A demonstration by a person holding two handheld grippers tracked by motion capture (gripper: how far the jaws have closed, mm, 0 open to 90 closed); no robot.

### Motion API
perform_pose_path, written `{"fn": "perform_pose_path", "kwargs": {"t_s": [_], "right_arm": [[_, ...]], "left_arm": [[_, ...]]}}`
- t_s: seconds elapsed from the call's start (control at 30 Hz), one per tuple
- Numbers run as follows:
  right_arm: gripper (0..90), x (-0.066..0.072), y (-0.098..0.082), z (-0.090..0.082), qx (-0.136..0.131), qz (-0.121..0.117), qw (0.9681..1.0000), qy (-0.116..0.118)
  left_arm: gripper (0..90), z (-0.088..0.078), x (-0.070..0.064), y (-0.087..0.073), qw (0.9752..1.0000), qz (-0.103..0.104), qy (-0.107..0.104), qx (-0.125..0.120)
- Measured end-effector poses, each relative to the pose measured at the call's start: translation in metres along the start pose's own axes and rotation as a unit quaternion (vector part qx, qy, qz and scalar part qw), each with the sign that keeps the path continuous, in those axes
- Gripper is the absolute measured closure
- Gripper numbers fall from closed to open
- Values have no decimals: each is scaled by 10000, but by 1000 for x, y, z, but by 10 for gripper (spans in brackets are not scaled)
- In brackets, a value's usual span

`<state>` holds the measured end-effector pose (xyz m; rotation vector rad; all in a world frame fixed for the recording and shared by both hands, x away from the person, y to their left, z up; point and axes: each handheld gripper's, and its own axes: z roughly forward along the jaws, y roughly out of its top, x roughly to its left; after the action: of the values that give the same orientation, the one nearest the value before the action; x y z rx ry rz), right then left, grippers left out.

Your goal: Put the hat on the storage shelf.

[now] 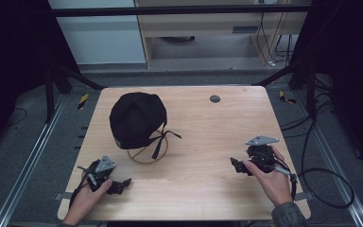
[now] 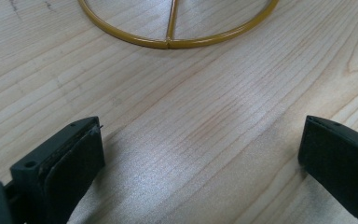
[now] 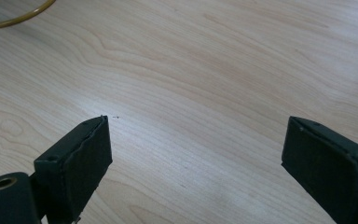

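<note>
While we hold both grippers low at the near edge: nothing is gripped.
Cap: on a wire stand, far-left of the table; which way it points, we cannot tell.
Left gripper: jaws wide apart, empty.
Right gripper: jaws wide apart, empty.

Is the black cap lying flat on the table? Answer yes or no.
No: in the high view the black cap sits raised on a gold wire stand, whose ring base rests on the table.
</note>
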<state>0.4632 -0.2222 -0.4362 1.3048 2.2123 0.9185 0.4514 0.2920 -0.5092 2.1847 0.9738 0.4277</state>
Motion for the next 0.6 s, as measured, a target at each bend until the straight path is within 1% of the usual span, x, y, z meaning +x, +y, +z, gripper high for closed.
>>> {"fn": "perform_pose_path", "kwargs": {"t_s": [0.17,0.2,0.3,0.4,0.6], "right_arm": [[91,4,-5,6,72,-2,9999,69],[95,4,-5,7,81,-38,9999,69],[101,8,-9,12,154,-5,9998,109],[114,10,-13,16,190,-76,9997,102],[124,17,-19,25,260,-58,9995,197]], "left_arm": [[0,0,0,0,10000,2,0,1],[0,0,0,0,10000,9,1,1],[0,0,0,0,10000,10,1,1],[0,0,0,0,10000,1,-1,0],[0,0,0,0,10000,2,0,0]]}}
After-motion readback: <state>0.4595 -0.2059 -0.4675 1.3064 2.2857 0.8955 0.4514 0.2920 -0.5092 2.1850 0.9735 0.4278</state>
